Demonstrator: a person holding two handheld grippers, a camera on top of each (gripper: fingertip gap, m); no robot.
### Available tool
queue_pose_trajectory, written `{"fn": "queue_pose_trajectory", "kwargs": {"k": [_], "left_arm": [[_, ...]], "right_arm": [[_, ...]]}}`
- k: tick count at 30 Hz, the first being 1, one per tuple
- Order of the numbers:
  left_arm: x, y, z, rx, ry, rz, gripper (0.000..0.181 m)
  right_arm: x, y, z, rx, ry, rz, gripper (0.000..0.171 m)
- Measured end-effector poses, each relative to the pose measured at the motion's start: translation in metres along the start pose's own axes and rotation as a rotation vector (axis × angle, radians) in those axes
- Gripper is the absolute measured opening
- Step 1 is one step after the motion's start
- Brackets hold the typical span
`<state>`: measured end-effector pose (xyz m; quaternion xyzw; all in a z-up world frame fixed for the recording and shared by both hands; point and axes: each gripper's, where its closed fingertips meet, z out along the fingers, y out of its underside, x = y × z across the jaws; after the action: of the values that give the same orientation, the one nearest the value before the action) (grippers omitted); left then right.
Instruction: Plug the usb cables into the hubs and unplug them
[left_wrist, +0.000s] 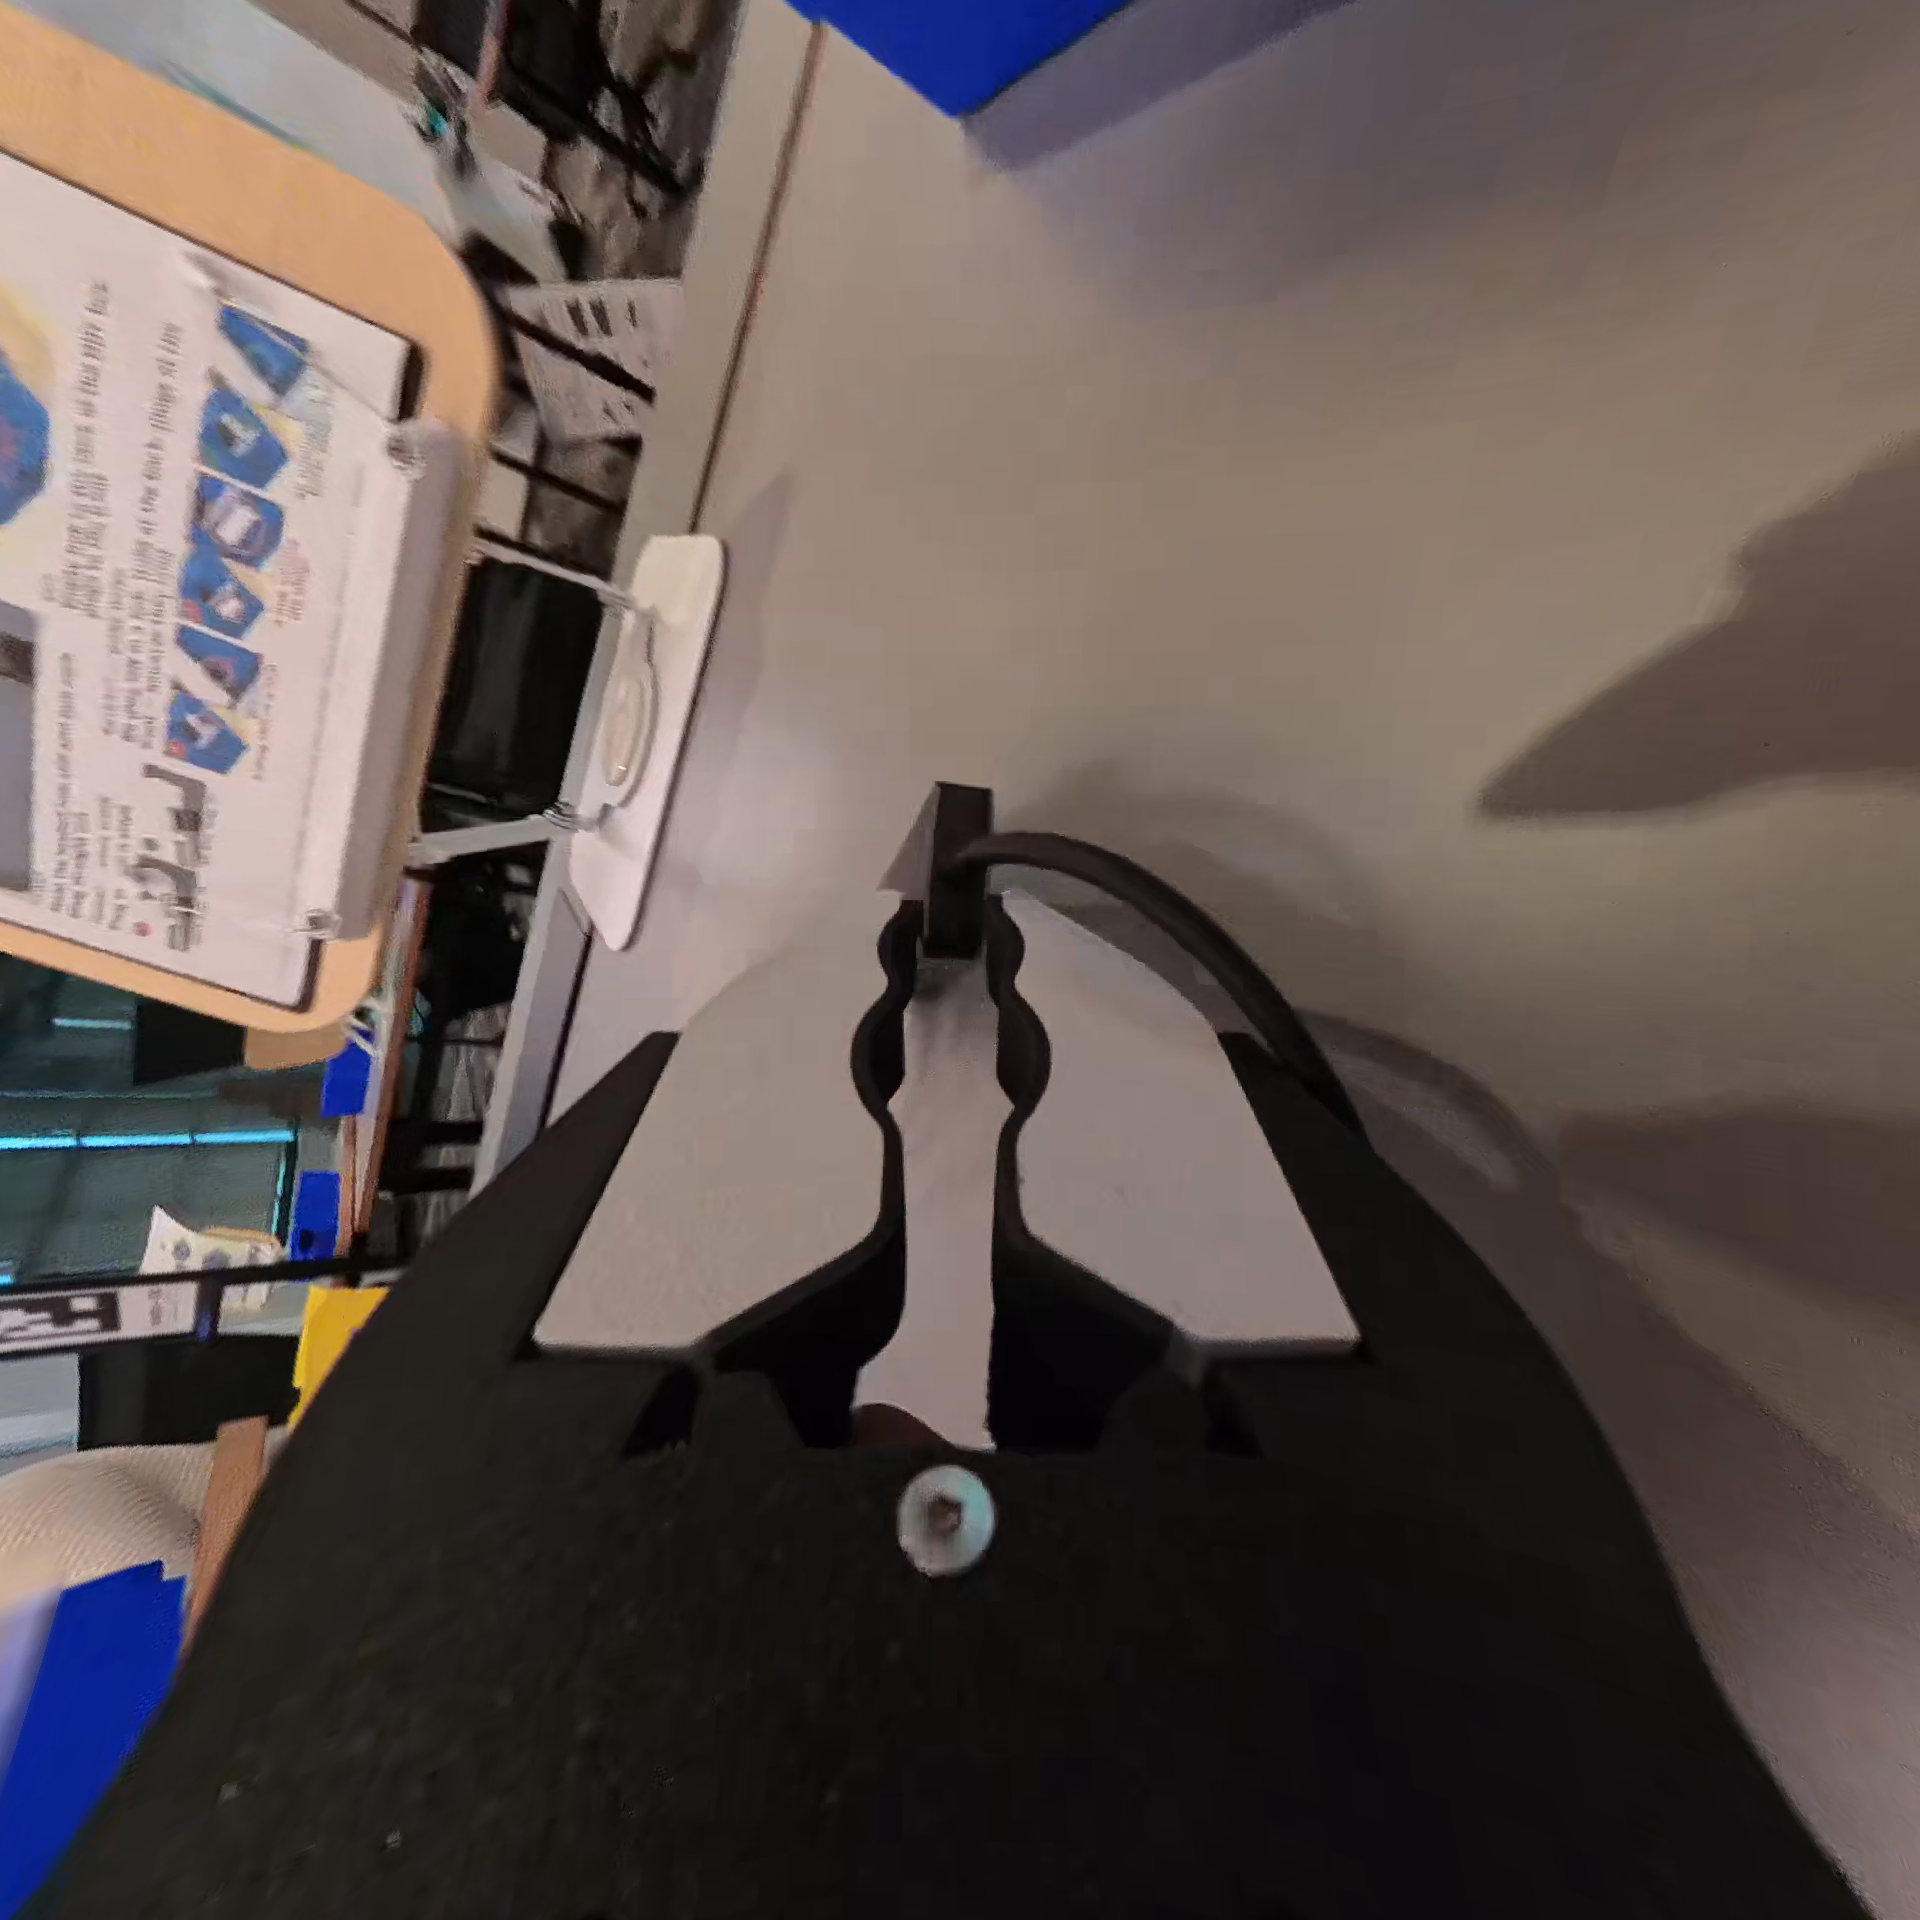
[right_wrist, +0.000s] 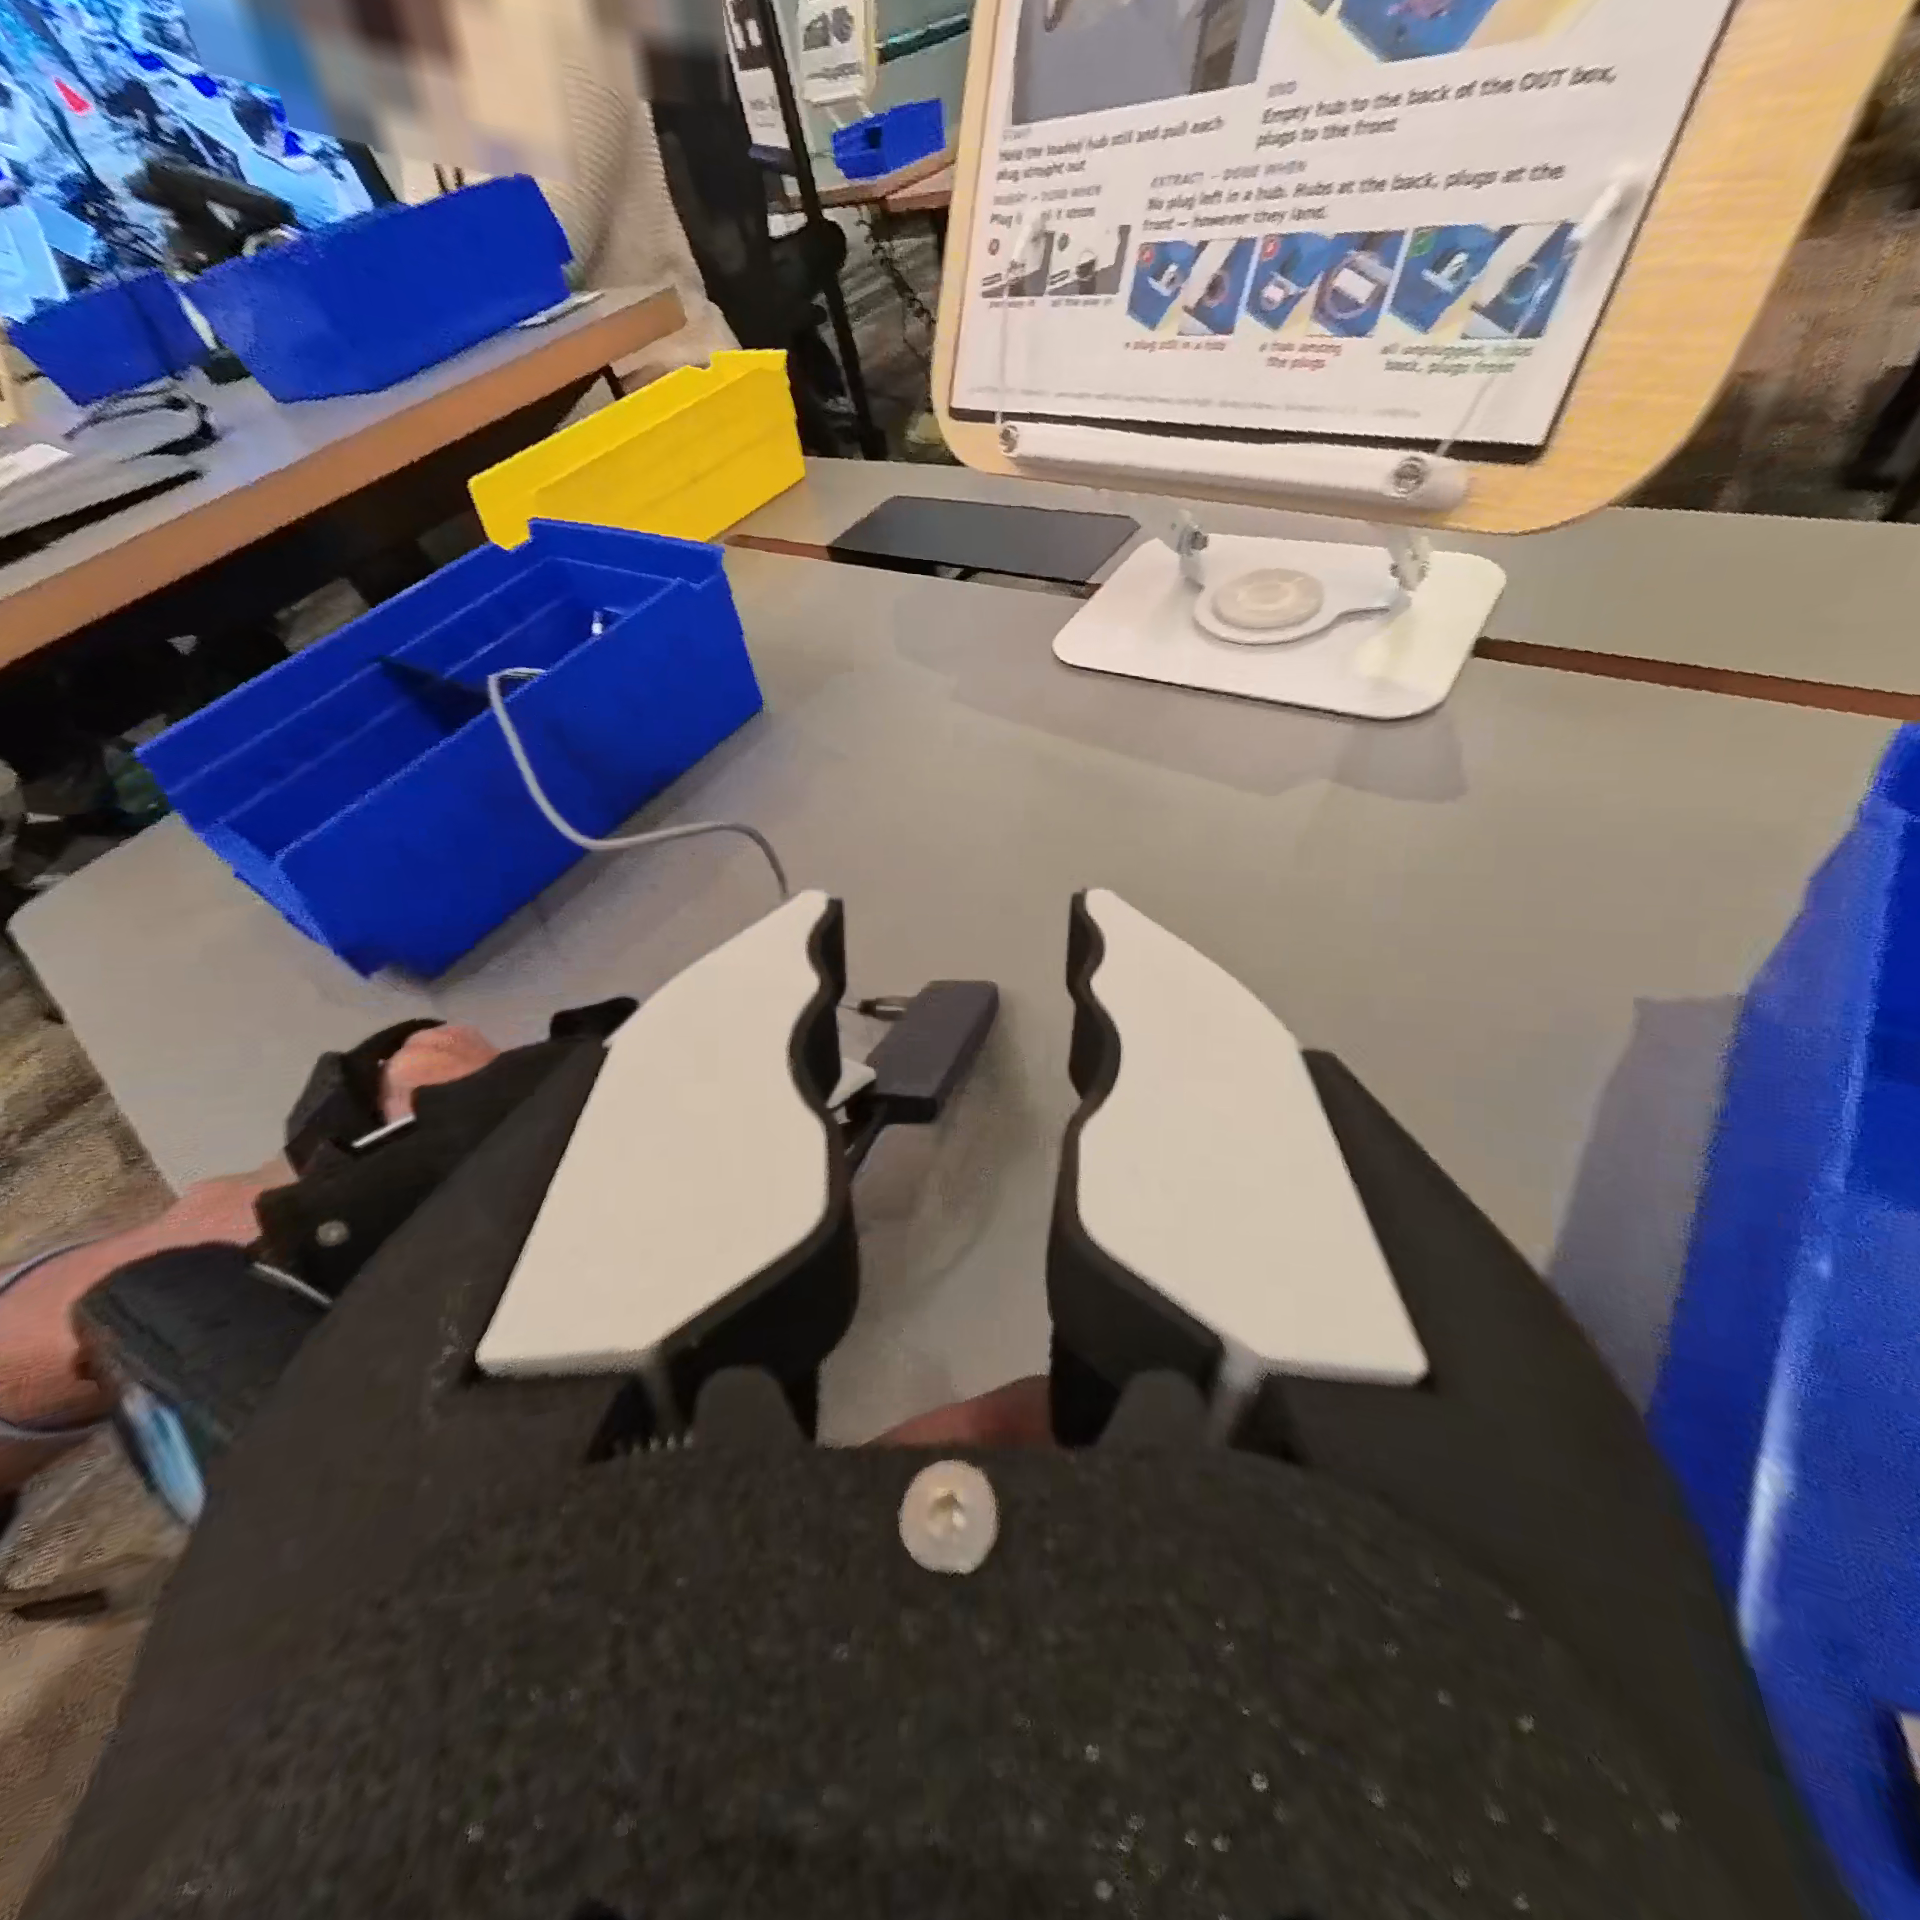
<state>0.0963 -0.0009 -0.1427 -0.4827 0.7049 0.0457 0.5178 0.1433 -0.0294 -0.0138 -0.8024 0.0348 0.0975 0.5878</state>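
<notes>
Left wrist view: left tool clenched on small black hub, black cable arcing off to its right, held just above grey desk. Right tool spread wide, holding nothing, hub between its fingers. Plug end hard to make out (probably by left finger). Advice: keep hub steady, square right tool to plug, move straight along port axis.

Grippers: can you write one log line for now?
left gripper: shut on hub | right gripper: open, empty | hub above table
</notes>
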Motion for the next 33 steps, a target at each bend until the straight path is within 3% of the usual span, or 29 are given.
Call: {"fn": "queue_pose_trajectory", "kwargs": {"k": [2, 4, 9, 15, 17, 21, 27, 30, 33], "left_arm": [[0.011, -0.01, 0.006, -0.01, 0.019, -0.008, 0.014], [0.018, -0.014, 0.001, -0.017, 0.035, -0.013, 0.042], [0.008, 0.004, -0.058, 0.07, 0.106, -0.214, 0.048], [-0.034, 0.055, -0.146, 0.304, 0.321, -0.878, 0.053], [-0.052, 0.077, -0.16, 0.414, 0.29, -1.018, 0.054], [-0.056, 0.097, -0.167, 0.447, 0.204, -0.961, 0.051], [-0.046, 0.085, -0.166, 0.43, 0.188, -0.802, 0.044], [-0.043, 0.081, -0.167, 0.423, 0.236, -0.829, 0.04], [-0.042, 0.077, -0.173, 0.465, 0.282, -0.889, 0.038]], "right_arm": [[0.01, 0.004, -0.011, -0.002, 0.047, -0.009, 0.04], [0.016, 0.01, -0.02, -0.006, 0.08, -0.009, 0.04], [0.021, 0.031, -0.04, -0.034, 0.135, -0.033, 0.04], [-0.011, 0.077, -0.034, -0.068, 0.104, 0.046, 0.04], [-0.017, 0.1, -0.022, -0.11, 0.143, 0.057, 0.041], [-0.031, 0.131, 0.007, -0.201, 0.165, 0.093, 0.05], [-0.026, 0.138, 0.055, -0.332, 0.201, 0.016, 0.059], [-0.033, 0.147, 0.081, -0.408, 0.135, 0.024, 0.067], [-0.019, 0.158, 0.093, -0.471, 0.194, -0.009, 0.069]]}}
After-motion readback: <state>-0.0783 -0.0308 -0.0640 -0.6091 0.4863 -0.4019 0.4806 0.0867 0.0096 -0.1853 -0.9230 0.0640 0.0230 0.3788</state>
